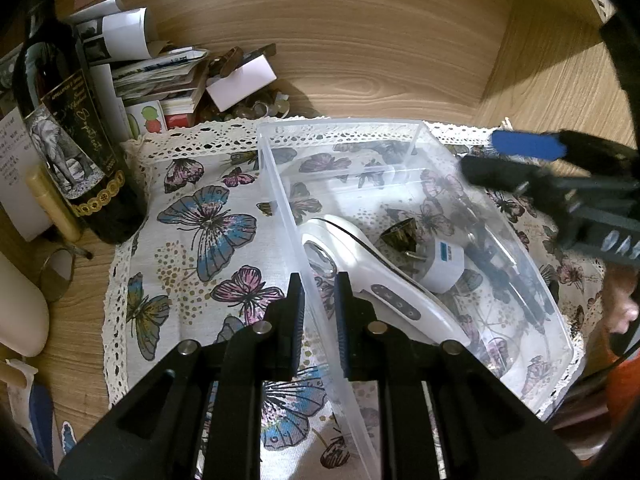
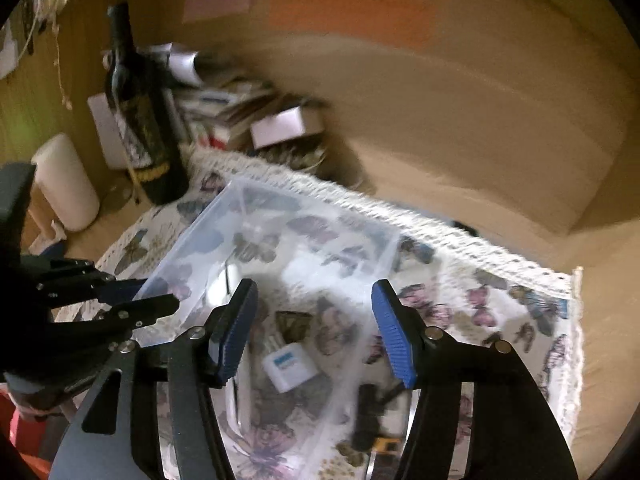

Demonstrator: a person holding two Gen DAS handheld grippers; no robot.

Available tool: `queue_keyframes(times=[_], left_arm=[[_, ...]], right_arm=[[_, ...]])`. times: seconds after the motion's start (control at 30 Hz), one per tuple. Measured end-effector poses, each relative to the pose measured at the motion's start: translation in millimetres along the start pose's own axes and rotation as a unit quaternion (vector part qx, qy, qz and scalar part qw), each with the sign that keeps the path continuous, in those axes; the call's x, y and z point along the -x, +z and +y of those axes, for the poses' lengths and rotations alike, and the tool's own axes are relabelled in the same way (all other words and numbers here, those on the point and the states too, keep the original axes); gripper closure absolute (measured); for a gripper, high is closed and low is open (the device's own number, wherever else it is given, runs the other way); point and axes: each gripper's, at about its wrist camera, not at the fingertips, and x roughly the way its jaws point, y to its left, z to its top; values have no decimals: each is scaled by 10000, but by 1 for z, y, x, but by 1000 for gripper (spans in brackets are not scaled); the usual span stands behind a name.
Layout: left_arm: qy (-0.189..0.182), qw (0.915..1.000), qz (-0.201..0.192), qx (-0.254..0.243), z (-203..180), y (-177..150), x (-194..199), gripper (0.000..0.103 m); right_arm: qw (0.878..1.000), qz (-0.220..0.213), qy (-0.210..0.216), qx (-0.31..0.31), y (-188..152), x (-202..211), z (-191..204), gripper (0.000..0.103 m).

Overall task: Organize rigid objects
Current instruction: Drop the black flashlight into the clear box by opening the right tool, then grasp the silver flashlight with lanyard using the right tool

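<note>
A clear plastic bin stands on a butterfly-print cloth. In it lie a white handheld device, a white plug adapter, a small dark cone-shaped object and a dark tool. My left gripper is shut on the bin's near left wall. My right gripper is open and empty above the bin, over the adapter; it also shows at the right of the left wrist view. The right wrist view is blurred.
A dark wine bottle stands left of the cloth, with a stack of papers and cards behind it. A white cylinder and a glass stand at the far left. Wooden walls close off the back and right.
</note>
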Motion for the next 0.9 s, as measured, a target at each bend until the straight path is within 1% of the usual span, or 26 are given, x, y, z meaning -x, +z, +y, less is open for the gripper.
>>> queue_keyframes(times=[0.13, 0.2, 0.27, 0.4, 0.47, 0.6, 0.77, 0.83, 0.9], left_arm=[[2, 10000, 0, 0, 0, -1, 0, 88], [4, 10000, 1, -4, 0, 0, 0, 88], [17, 10000, 0, -13, 0, 0, 0, 88], [8, 10000, 8, 4, 1, 0, 1, 88], [8, 10000, 14, 3, 1, 0, 1, 88], [13, 10000, 10, 2, 0, 0, 1, 88], [19, 10000, 16, -2, 0, 0, 2, 88], [19, 10000, 16, -1, 0, 0, 2, 88], [18, 10000, 18, 12, 0, 0, 2, 88]], right_arm=[[9992, -185, -290, -210, -2, 21, -23, 47], [9983, -218, -421, -354, -4, 27, -37, 47], [9964, -250, -637, -495, -8, 32, -50, 47], [9933, -213, -909, -676, -21, 36, -71, 47], [9922, -124, -985, -747, -30, 33, -78, 47], [9911, 142, -1012, -855, -48, 22, -86, 47], [9911, 481, -818, -938, -71, 6, -90, 48], [9910, 639, -672, -969, -78, -3, -87, 52], [9906, 820, -495, -978, -84, -14, -85, 62]])
